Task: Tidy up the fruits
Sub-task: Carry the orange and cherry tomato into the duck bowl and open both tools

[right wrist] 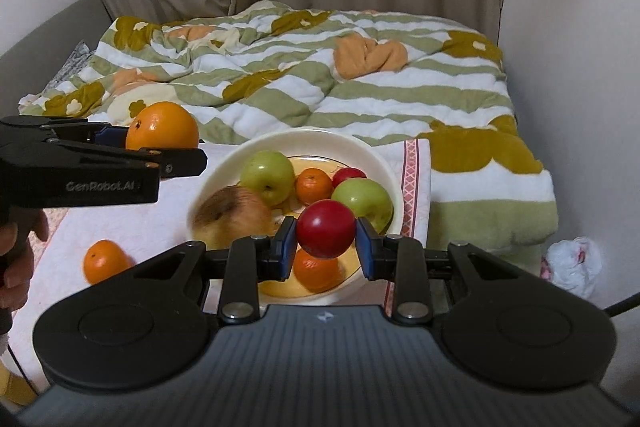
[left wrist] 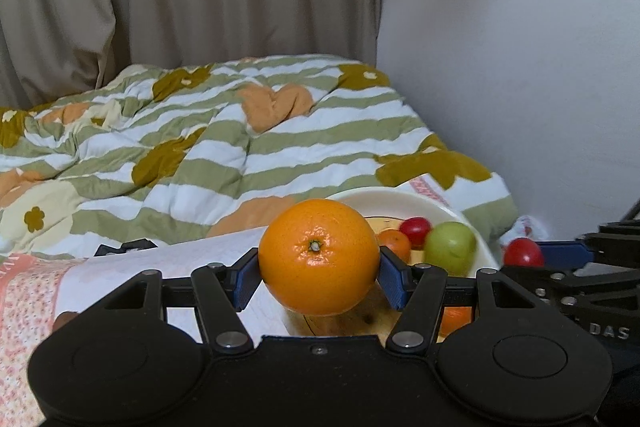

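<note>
Left tongs clamp an orange, right tongs a red fruit

Soft, even indoor light from above, slightly dim and warm. Faint glare spots on the orange between the left jaws and the red fruit between the right. Motion-blurred brownish apple just left of the right jaws. Fisheye bending and dark vignette at corners.

Black left gripper lettered "GenRobot.AI"; blue jaws; silver screws.
</note>
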Motion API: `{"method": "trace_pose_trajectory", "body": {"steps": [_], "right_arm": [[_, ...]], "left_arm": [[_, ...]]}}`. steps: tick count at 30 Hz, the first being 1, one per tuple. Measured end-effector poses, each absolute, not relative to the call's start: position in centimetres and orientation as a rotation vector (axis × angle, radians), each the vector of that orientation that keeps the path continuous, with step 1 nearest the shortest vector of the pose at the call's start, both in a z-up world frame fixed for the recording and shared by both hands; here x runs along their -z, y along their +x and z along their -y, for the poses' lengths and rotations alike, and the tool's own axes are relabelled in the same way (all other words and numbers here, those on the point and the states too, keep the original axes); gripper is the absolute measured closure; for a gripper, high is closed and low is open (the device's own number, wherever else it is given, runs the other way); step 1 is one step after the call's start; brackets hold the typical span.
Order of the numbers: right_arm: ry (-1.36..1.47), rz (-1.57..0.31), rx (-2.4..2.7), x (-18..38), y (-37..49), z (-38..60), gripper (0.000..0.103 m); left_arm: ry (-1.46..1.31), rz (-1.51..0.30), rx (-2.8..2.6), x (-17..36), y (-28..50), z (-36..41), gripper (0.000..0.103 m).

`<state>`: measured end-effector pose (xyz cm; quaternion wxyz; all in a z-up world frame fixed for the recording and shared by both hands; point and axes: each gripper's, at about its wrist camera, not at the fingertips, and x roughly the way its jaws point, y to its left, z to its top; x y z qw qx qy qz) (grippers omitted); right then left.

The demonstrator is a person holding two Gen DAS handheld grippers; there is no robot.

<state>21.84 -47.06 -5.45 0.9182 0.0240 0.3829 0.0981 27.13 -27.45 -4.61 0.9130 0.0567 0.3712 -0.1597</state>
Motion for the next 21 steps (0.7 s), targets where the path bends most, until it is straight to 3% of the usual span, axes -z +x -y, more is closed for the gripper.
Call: {"method": "trace_pose_trajectory", "body": {"steps": [11, 12, 14, 16, 21], "right_arm": [[0.063, -0.829, -0.21, 7.6, 24.2, 47.0, 0.056], [0.063, -0.831, -0.208, 7.7, 24.3, 47.0, 0.056], [0.065, -0.835, -0.204, 7.7, 24.4, 47.1, 0.056], [0.068, -0.835, -0.2, 7.6, 24.4, 47.1, 0.056], [0.064, -0.827, -0.204, 7.1, 24.0, 46.7, 0.056]], "left_arm": [[0.115, -0.834, 0.323, 7.8, 30.3, 27.2, 0.036], [0.117, -0.823, 0.328, 7.7, 30.3, 27.2, 0.033], [0.13, -0.794, 0.326, 7.3, 30.2, 27.3, 0.013], [0.137, -0.767, 0.327, 6.7, 30.0, 27.3, 0.006], [0.123, -0.763, 0.326, 5.2, 29.3, 26.5, 0.006]]}}
